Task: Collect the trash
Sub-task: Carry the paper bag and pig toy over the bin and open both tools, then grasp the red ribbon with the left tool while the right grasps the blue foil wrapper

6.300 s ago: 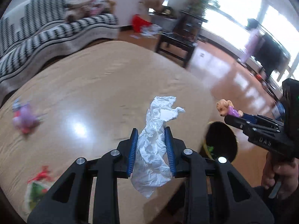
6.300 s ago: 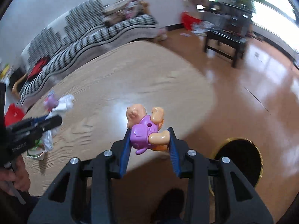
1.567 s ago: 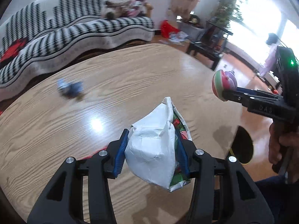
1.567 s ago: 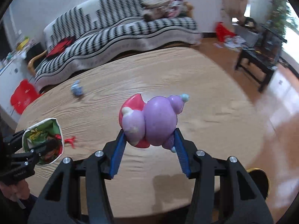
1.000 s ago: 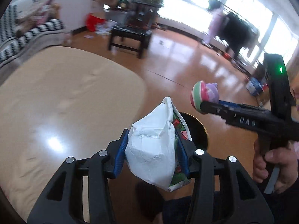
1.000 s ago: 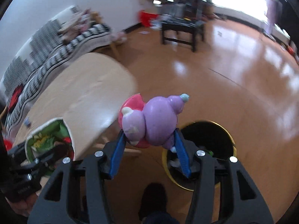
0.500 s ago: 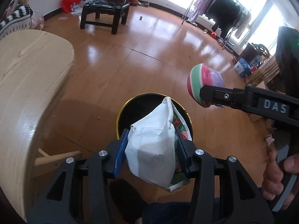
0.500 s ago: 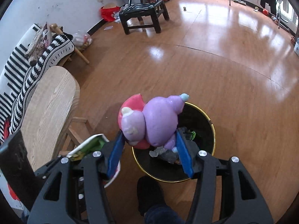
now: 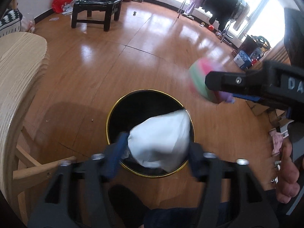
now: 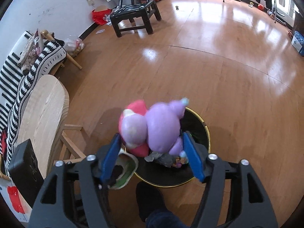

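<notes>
So in the left wrist view the left gripper [image 9: 154, 152] has its fingers spread with the white snack bag [image 9: 160, 139] loose between them over the black bin [image 9: 112, 114], and in the right wrist view the right gripper [image 10: 152, 155] has parted fingers too, the purple-pink toy [image 10: 152, 127] sitting between them above that bin [image 10: 207, 133].

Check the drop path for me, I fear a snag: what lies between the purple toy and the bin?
Only air, seen in the right wrist view: the purple toy hangs over the bin mouth, with crumpled trash inside just below it.
</notes>
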Demonstrator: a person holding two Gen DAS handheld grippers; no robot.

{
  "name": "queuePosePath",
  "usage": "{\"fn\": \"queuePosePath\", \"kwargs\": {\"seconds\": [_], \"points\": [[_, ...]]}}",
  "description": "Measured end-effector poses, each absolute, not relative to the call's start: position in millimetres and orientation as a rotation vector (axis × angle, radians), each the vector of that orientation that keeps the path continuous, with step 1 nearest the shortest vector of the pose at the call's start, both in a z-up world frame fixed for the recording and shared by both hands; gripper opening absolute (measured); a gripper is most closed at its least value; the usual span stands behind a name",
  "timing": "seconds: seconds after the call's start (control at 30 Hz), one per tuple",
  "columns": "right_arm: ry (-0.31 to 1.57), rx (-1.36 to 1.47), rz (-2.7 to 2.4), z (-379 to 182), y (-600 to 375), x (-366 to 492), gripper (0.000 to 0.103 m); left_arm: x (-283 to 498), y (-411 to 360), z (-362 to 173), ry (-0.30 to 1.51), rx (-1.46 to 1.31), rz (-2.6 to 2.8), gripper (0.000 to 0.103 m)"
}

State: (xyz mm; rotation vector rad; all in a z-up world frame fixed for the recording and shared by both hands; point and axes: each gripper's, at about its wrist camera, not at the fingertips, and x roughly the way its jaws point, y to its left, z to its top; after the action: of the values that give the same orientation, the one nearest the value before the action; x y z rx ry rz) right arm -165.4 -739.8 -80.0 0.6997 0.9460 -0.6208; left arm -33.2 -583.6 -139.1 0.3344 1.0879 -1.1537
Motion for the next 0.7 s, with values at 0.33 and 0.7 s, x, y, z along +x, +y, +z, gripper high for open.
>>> {"fn": "queuePosePath", "kwargs": {"seconds": [0.33, 0.7], "points": [[0.924, 0.706, -0.629, -76.0, -737.6, -165.9, 0.08, -34.0, -574.9, -129.2, 1.051, 0.354, -1.149, 0.084], [0.821, 0.576, -0.487, -30.9, -684.0, -131.3, 0.087, -8.6, -478.9, -51.5, 0.895, 0.317, -1.017, 0.091]]}}
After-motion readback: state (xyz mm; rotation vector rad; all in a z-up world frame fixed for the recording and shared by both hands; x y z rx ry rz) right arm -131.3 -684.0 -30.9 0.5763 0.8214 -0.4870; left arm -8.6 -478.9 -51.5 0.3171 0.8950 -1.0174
